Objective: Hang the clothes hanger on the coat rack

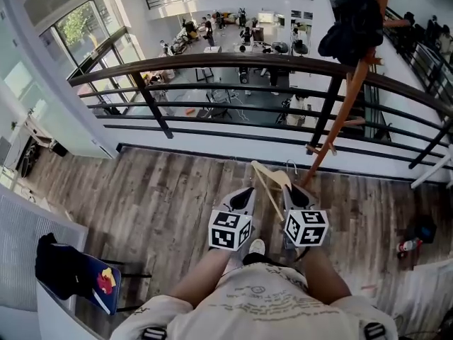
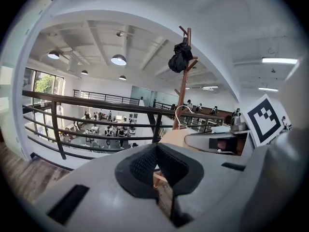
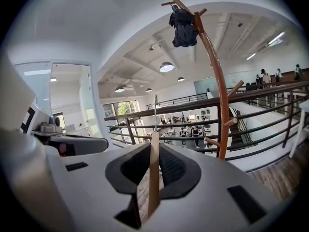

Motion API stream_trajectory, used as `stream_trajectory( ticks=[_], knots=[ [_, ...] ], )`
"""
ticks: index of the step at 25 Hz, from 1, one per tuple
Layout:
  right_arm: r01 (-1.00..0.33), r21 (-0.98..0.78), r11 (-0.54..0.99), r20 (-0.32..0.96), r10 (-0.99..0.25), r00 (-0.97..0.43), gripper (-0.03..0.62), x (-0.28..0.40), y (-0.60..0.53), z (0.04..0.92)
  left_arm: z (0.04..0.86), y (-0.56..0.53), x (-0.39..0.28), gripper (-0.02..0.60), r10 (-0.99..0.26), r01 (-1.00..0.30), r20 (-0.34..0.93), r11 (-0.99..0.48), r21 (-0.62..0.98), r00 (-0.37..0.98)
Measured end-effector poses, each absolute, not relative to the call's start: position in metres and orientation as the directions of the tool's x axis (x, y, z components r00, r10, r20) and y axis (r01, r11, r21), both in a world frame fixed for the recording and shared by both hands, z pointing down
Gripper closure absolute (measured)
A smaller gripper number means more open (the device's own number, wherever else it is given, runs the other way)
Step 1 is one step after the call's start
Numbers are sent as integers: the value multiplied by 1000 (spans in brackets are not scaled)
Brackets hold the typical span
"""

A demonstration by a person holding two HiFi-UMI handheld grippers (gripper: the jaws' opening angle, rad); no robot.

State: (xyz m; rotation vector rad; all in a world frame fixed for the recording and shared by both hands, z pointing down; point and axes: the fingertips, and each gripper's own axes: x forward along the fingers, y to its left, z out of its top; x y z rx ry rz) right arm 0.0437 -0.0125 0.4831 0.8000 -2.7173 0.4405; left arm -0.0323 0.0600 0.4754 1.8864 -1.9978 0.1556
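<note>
1. The right gripper (image 3: 152, 149) has its jaws closed on the wooden hanger (image 3: 154, 178). The hanger's flat strip stands upright between them, and its metal hook rises past the tips.
2. The left gripper (image 2: 155, 151) has its jaws drawn together and holds nothing. The hanger lies just to their right.
3. The marker cubes (image 1: 230, 230) show black-and-white squares with no readable writing.
4. Beyond the jaws the coat rack (image 3: 219, 95) stands by the railing (image 3: 193, 105), with a black garment (image 3: 184, 25) at its top.
</note>
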Motion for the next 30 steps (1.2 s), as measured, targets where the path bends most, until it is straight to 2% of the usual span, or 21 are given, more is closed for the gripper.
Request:
stream_trajectory(
  ticks=[17, 30],
  knots=[
    [-608, -220, 763, 354, -518, -779, 542, -27, -129, 487, 478, -67, -97, 577, -925, -983, 375, 3, 181, 66],
    [-668, -224, 709, 383, -566, -729, 542, -32, -176, 507, 489, -131, -102, 577, -902, -974, 392, -110, 200, 182]
  ],
)
